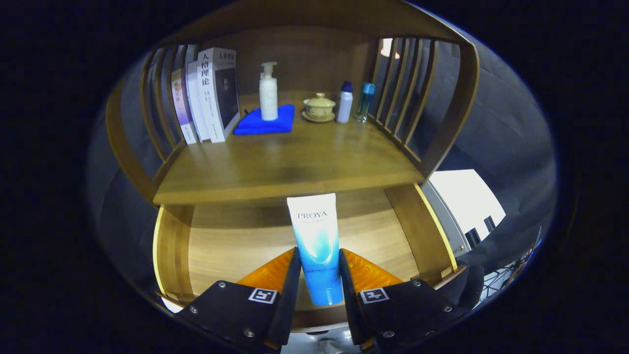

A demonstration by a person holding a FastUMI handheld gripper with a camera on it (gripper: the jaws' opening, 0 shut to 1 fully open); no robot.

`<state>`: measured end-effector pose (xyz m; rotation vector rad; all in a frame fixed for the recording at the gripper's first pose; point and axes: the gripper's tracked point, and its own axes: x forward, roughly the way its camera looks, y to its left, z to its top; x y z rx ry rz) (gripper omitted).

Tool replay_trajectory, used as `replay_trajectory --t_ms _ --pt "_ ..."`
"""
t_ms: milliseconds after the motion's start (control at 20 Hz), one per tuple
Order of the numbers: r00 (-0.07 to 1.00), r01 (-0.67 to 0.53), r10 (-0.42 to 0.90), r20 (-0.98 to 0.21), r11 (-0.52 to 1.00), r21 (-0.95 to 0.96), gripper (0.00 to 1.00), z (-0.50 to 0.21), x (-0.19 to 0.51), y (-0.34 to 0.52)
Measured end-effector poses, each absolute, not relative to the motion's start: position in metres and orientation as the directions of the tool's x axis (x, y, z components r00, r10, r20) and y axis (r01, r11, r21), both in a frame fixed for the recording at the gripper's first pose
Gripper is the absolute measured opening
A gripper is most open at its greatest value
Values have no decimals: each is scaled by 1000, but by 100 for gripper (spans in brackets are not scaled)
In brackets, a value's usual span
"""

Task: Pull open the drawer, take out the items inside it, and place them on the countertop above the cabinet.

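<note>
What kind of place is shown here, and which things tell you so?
Probably a staged home corner: a wooden cabinet with an open drawer, and books, a pump bottle and a lidded cup on its countertop. The tongs are shut on a blue tube over the drawer.

The place was a staged household corner inside a booth: a wooden cabinet (pixel 295 162) with slatted sides, its countertop dressed like a home shelf. At ten o'clock stood books (pixel 209 96); toward twelve a pump bottle (pixel 268 91) sat on a folded blue cloth (pixel 265 123); at one o'clock were a lidded teacup (pixel 319 107) and two small bottles (pixel 355 102), perhaps toiletries. Dark cloth (pixel 496 123) hung behind.
</note>
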<state>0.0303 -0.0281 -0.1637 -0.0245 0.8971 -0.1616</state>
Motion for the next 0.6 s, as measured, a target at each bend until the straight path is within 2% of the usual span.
replay_trajectory --t_ms 250,600 --pt "674 82 -91 -733 995 -48 47 -150 92 -9" --pt "684 41 -37 -729 999 -11 47 -176 183 -1"
